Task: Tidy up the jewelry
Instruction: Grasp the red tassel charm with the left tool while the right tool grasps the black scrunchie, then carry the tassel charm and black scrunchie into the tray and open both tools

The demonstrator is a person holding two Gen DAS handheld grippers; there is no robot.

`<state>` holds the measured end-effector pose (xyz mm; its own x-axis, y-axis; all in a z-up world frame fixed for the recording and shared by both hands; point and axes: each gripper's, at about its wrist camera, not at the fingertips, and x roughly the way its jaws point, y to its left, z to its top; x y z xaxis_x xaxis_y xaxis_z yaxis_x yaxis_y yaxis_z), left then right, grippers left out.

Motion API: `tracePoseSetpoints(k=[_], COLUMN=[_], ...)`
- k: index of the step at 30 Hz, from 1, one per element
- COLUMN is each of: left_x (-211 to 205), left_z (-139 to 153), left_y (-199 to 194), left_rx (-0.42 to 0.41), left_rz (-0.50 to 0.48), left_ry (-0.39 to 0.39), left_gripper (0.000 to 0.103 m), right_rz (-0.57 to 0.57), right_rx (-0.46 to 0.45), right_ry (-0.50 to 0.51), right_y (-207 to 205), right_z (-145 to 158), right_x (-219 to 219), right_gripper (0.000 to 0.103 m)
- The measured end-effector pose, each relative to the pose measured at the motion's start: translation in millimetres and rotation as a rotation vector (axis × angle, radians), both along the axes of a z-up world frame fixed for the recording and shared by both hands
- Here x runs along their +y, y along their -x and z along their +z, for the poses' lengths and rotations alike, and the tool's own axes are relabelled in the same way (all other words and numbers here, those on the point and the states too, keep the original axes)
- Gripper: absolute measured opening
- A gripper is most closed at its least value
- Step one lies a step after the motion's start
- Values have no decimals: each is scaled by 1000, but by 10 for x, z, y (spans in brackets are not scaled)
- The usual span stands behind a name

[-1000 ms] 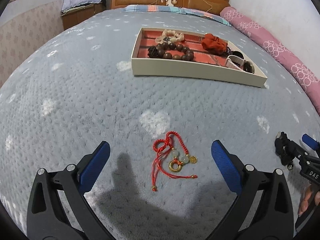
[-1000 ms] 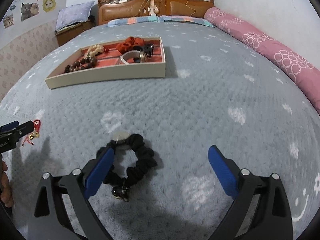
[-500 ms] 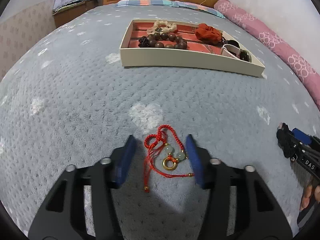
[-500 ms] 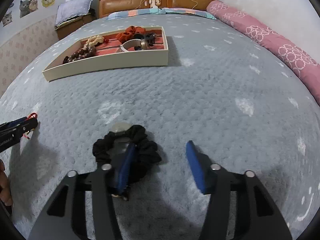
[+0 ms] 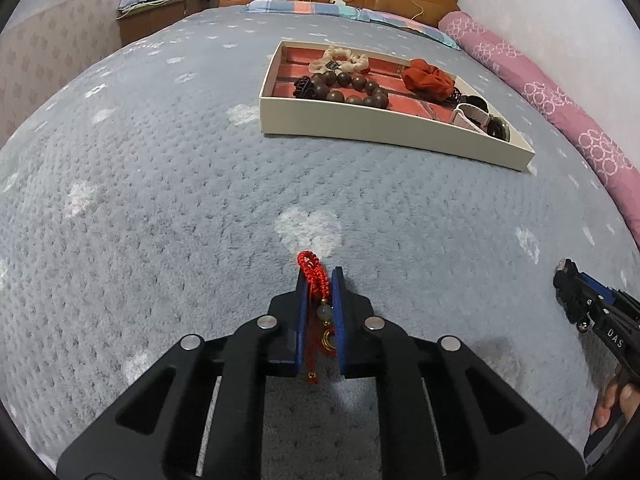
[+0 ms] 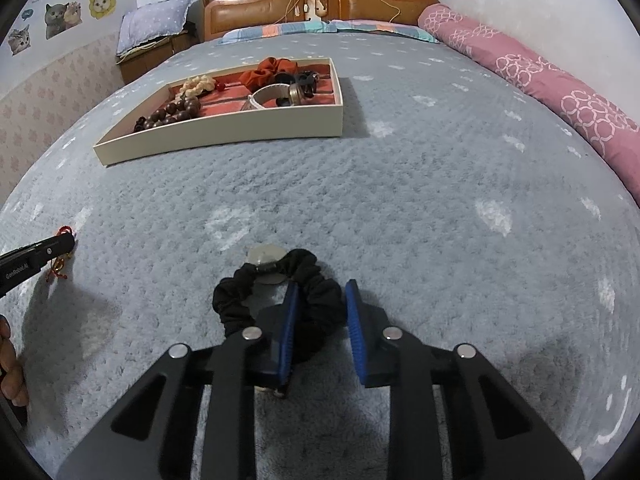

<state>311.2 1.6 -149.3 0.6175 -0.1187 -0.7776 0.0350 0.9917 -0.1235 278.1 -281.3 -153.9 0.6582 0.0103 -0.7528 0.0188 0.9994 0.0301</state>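
Covering bed (image 6: 400, 200): grey heart-patterned blanket (image 5: 160, 200).

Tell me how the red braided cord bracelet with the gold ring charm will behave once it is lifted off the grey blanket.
The red braided cord bracelet will probably hang limp, since its loops bunch between the left gripper pads. The gold ring charm and loose knotted tail may swing. It looks light, and the thin cord could slip.
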Motion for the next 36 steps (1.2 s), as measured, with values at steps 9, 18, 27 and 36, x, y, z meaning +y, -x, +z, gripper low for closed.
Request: tracePoseSetpoints(k=[9, 18, 27, 36], left_x=[-4, -89, -138, -185], left_z=[91, 274, 461, 742], left_y=[-19, -35, -231, -660], left_rx=[-9, -58, -93, -150], left_rz=[-3, -30, -46, -51], left_ry=[-20, -50, -46, -48], left_gripper=[8, 8, 8, 8], right_rz=[10, 18, 24, 34], right_rx=[-16, -66, -105, -178], right_ry=[-3, 11, 5, -10], right_y=[-6, -42, -232, -642], right_z=[76, 246, 418, 740], right_x=[17, 41, 48, 119], right_gripper=[20, 18, 16, 16])
